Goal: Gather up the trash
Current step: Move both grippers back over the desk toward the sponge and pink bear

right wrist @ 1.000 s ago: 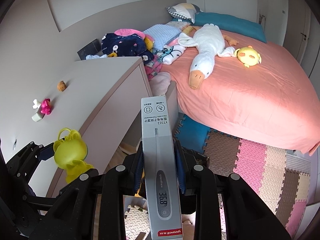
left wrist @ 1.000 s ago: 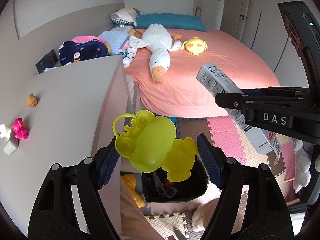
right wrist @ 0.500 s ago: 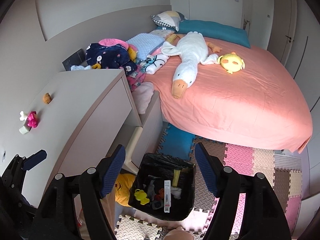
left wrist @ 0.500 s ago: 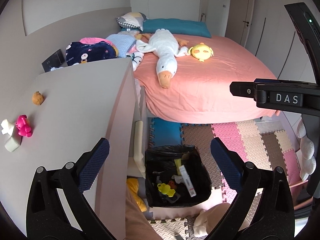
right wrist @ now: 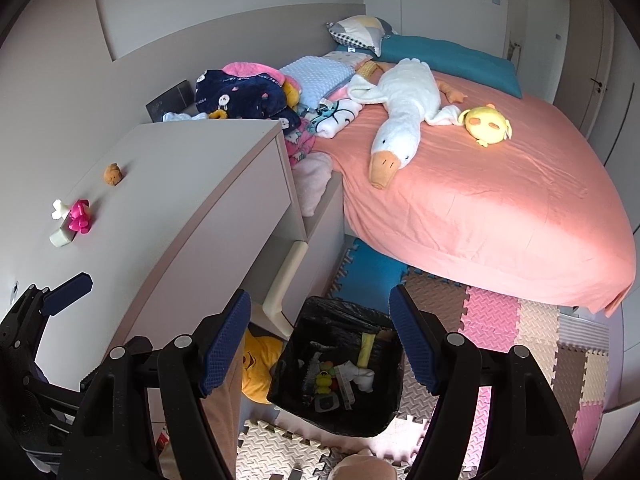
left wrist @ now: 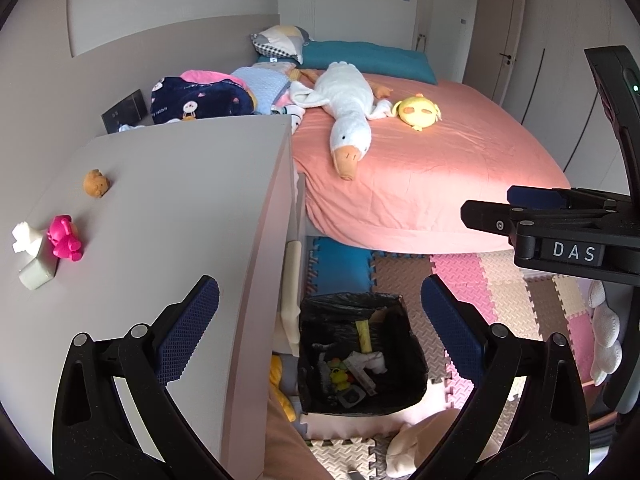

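- Nearest to us, our left tongs (left wrist: 320, 312) are spread wide with nothing between the blue pads, and our right tongs (right wrist: 320, 330) are likewise released and empty
- Right below both pairs, on the foam floor mats (right wrist: 496, 312), stands the black-lined trash bin (left wrist: 416, 360), hard against the foot of the pale cabinet (left wrist: 256, 320)
- Inside the bin we see the collected trash: a small yellow toy (right wrist: 323, 381), a long white box (right wrist: 345, 385) lying on its side, a crumpled white piece (left wrist: 374, 361) and a yellow strip (left wrist: 363, 336) leaning on the far wall; a dark flat item at the bottom is too murky for us to name, perhaps a small gadget
- A yellow plush (right wrist: 260, 364) sits on the floor, wedged between the bin and the cabinet
- On the tabletop (left wrist: 180, 208) to our left lie a white block (left wrist: 37, 274), a pink toy figure (left wrist: 64, 238) touching it, and farther back a small brown bear (left wrist: 96, 183), well apart from the two
- Beyond the cabinet is the bed (left wrist: 440, 184) with its salmon sheet, carrying a long white goose plush (left wrist: 348, 116) and a round yellow chick plush (left wrist: 418, 111) just beside it
- Farthest off, a heap of folded blankets (right wrist: 244, 94) and a teal pillow (left wrist: 368, 58) lie at the head of the bed
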Demonstrator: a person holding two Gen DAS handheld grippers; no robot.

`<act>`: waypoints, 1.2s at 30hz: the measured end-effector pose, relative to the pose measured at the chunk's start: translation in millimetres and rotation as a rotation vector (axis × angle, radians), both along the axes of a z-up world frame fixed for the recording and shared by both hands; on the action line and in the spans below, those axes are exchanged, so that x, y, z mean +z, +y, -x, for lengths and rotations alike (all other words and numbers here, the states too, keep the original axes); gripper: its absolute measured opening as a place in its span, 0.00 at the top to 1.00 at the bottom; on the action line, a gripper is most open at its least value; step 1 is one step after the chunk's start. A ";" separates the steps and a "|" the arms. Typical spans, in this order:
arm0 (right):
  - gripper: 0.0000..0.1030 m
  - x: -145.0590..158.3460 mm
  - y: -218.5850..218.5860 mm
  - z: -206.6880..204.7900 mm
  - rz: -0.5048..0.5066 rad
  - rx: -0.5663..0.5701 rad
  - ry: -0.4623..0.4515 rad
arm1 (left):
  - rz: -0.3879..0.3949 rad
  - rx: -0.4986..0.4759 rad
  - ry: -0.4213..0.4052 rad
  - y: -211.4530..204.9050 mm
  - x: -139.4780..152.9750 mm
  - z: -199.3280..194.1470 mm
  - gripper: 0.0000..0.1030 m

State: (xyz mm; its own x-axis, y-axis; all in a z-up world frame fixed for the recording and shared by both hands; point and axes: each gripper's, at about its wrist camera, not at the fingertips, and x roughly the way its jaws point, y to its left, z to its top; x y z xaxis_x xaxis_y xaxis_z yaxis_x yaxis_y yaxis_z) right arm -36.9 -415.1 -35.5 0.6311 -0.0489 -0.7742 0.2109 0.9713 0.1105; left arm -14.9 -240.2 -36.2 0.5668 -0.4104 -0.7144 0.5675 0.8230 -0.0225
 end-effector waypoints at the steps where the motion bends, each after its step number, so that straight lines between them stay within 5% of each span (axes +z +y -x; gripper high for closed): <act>1: 0.30 0.2 2.1 -0.8 -0.005 0.005 -0.003 | 0.001 0.006 -0.001 3.5 0.3 -1.0 0.05; 36: 0.30 -4.9 143.9 -79.1 -0.113 0.237 -0.043 | -0.008 0.331 -0.011 173.7 -2.8 -58.6 0.05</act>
